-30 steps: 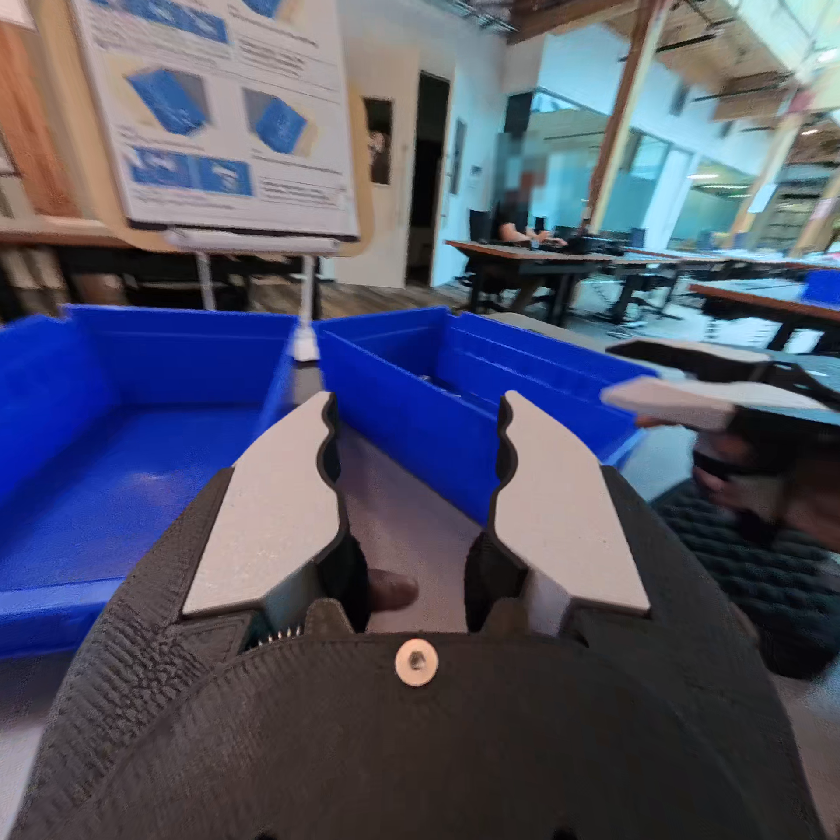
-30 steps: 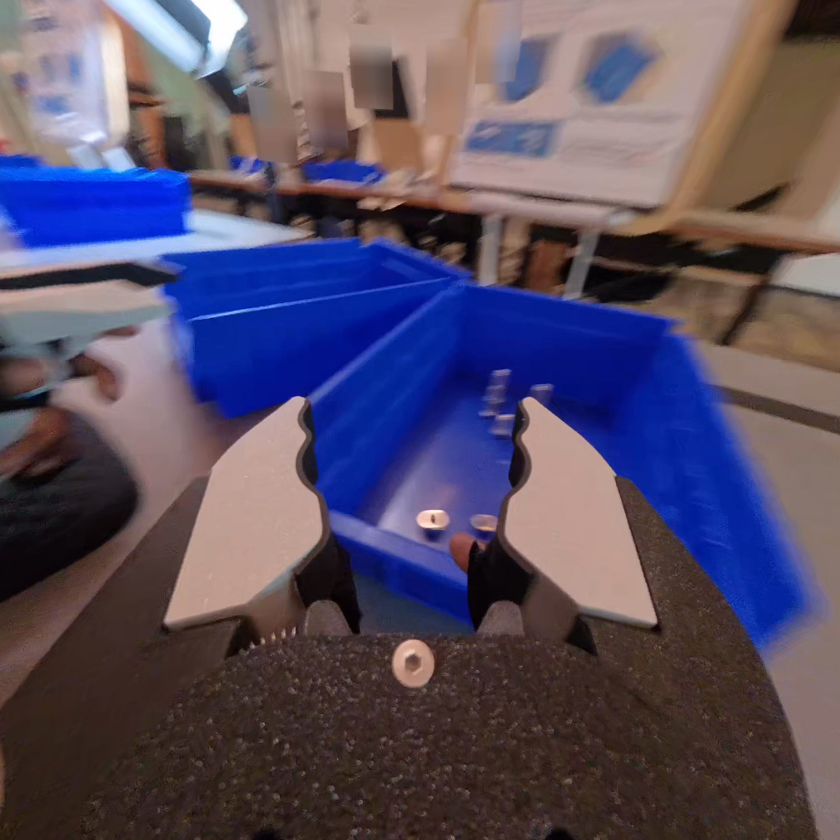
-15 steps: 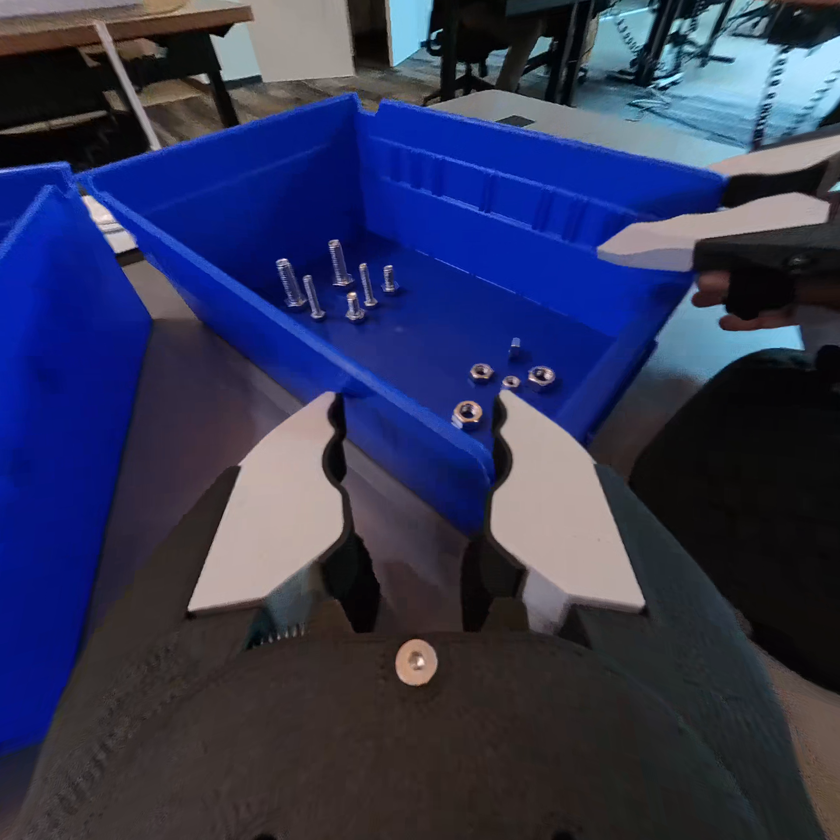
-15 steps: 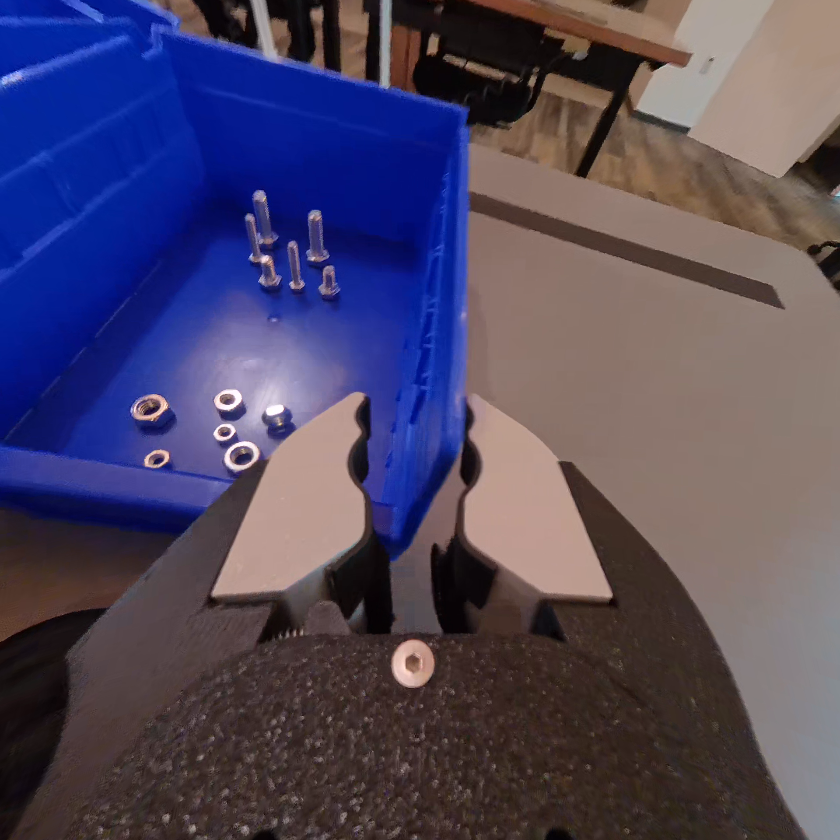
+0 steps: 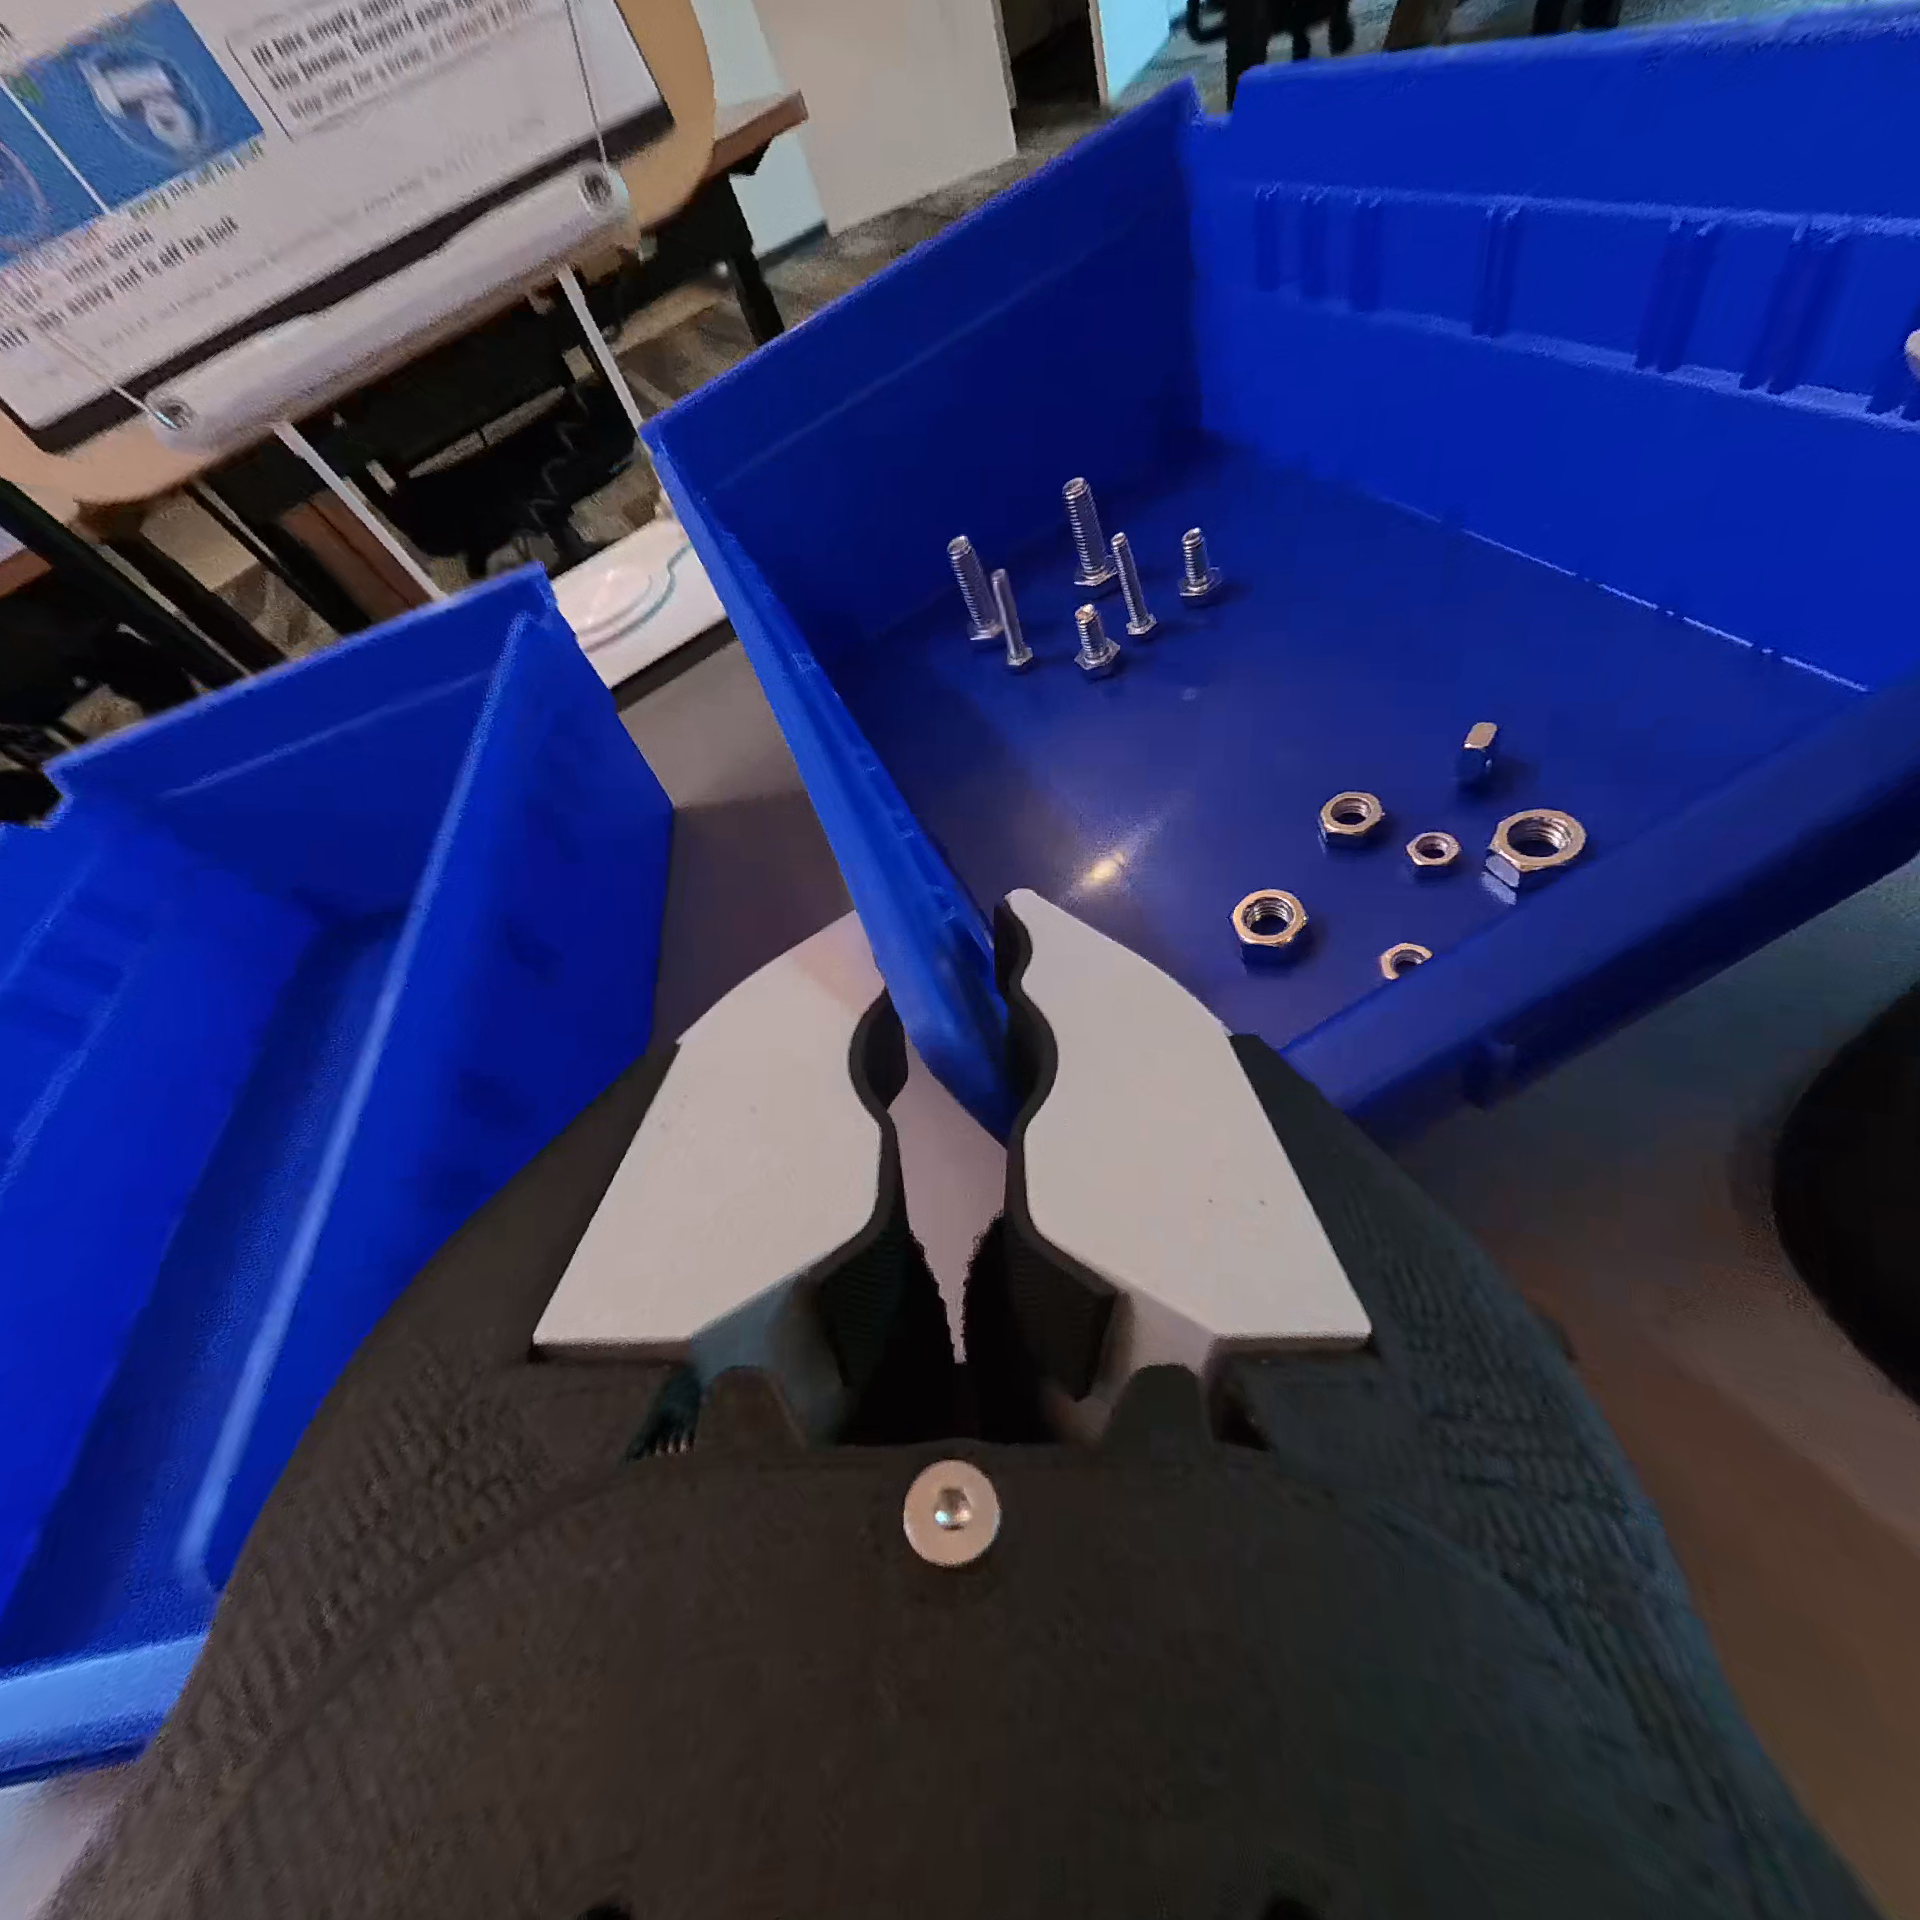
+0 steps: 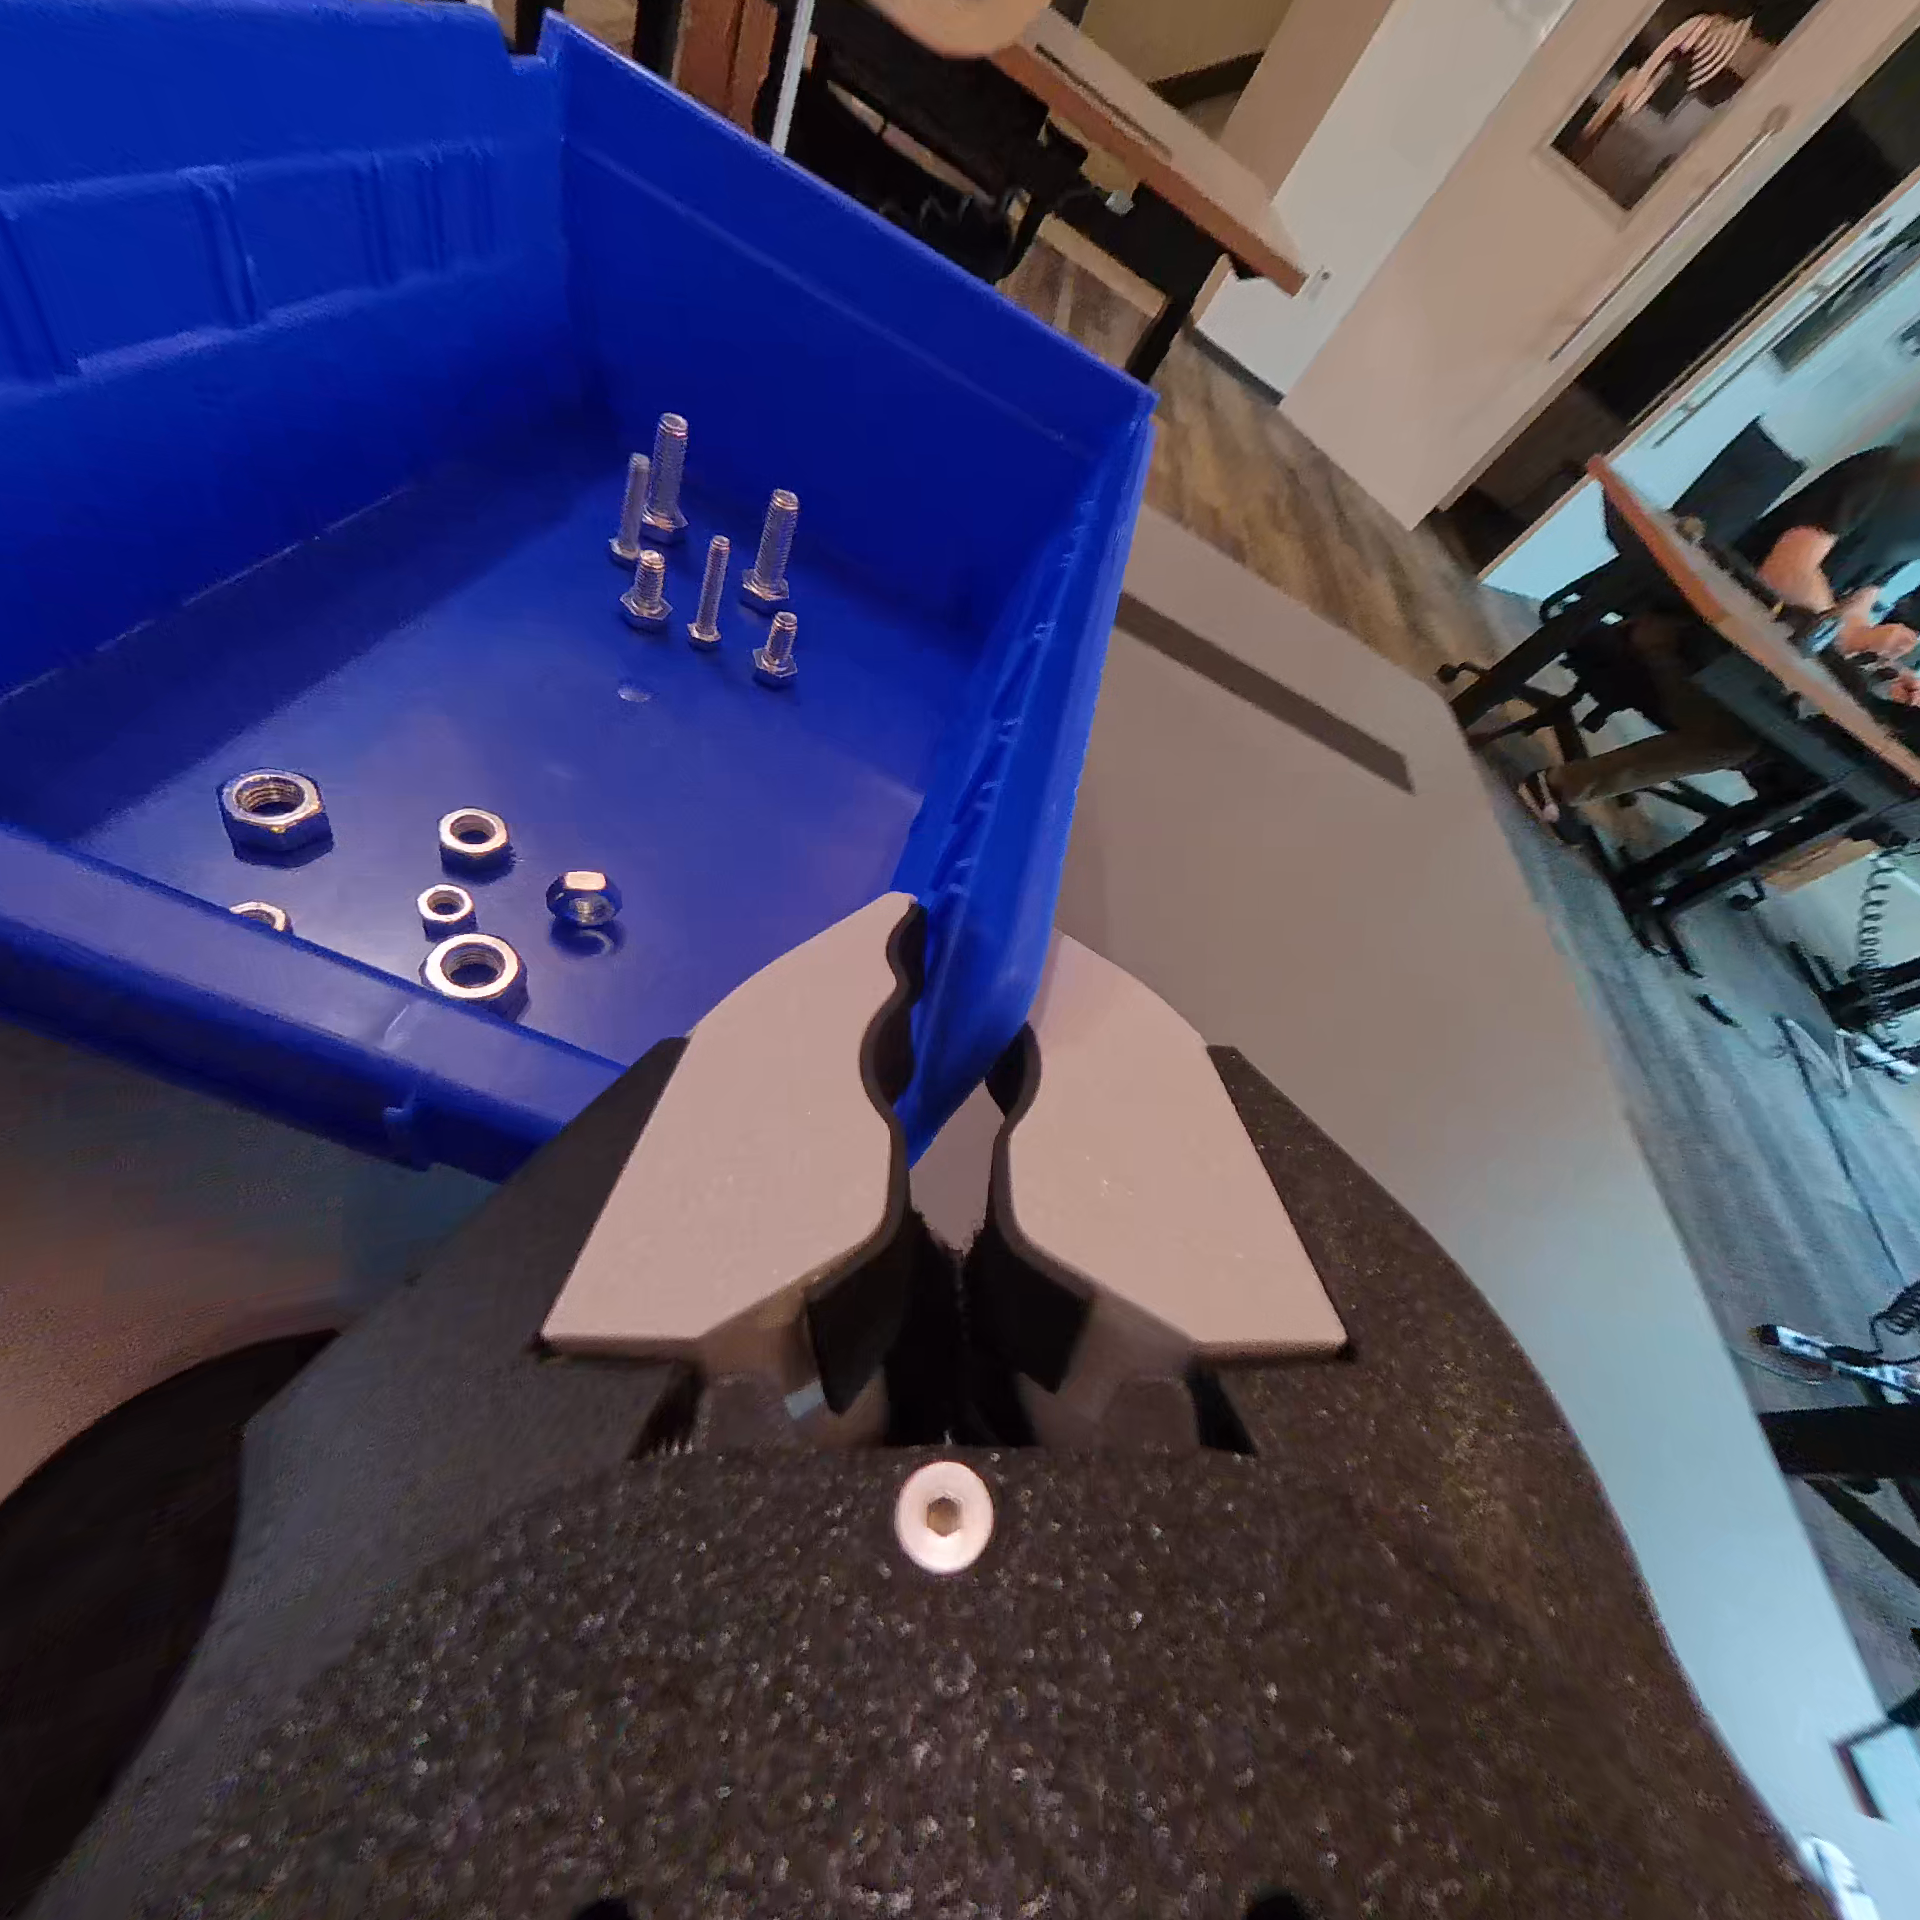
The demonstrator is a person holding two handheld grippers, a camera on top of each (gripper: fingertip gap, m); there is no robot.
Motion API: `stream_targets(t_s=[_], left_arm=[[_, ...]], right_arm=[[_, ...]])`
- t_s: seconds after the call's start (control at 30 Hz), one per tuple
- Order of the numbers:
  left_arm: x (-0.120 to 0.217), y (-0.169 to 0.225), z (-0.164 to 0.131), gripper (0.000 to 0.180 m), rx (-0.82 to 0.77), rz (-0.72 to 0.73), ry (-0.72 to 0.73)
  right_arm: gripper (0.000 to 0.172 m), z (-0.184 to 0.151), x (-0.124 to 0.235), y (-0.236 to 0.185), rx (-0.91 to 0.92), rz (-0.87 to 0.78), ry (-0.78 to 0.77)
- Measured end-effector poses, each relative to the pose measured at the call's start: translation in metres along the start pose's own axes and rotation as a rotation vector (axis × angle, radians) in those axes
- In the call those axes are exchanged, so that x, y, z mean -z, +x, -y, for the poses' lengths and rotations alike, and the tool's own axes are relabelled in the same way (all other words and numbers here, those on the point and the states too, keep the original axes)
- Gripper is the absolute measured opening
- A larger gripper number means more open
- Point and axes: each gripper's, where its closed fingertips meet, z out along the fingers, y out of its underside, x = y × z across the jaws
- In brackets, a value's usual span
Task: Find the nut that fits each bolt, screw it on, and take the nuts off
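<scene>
A blue bin (image 5: 1351, 312) holds several upright silver bolts (image 5: 1091, 582) at its back and several loose nuts (image 5: 1351, 821) near its front. My left gripper (image 5: 951, 966) is shut on the bin's left side wall (image 5: 831, 727) near the front corner, with one finger on each side of the wall. My right gripper (image 6: 966, 987) is shut on the bin's right side wall (image 6: 1029, 727) in the same way. The bolts (image 6: 707, 551) and nuts (image 6: 473, 842) also show in the right wrist view.
A second blue bin (image 5: 312, 987) stands just left of the held one. A black round mat (image 5: 1849, 1195) lies in front of it on the grey table (image 6: 1299, 935). A poster on a stand (image 5: 208, 208) is behind, and a person (image 6: 1849, 561) sits at a far table. Spacing between my two grippers at the tips: around 20 cm.
Both grippers dropped from above the bins to the bolt bin's front corners and closed on its side walls, left on the left wall, right on the right wall.
</scene>
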Motion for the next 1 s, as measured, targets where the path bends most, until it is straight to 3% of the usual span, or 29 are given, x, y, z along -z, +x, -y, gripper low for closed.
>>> stream_targets(t_s=[0.27, 0.43, 0.7, 1.0], left_arm=[[0.042, -0.047, 0.062, 0.014, -0.001, 0.054, 0.079], [0.083, -0.097, 0.073, 0.015, -0.006, 0.164, 0.073], [0.170, -0.186, 0.037, 0.014, 0.011, 0.389, -0.028], [0.282, -0.264, -0.045, 0.015, 0.043, 0.646, -0.177]], right_arm=[[0.009, 0.084, 0.028, 0.013, 0.014, -0.017, 0.106], [0.008, 0.140, 0.033, -0.015, 0.017, 0.054, 0.194], [0.009, 0.213, 0.035, -0.122, 0.046, 0.278, 0.319], [0.010, 0.261, 0.054, -0.279, 0.093, 0.549, 0.454]])
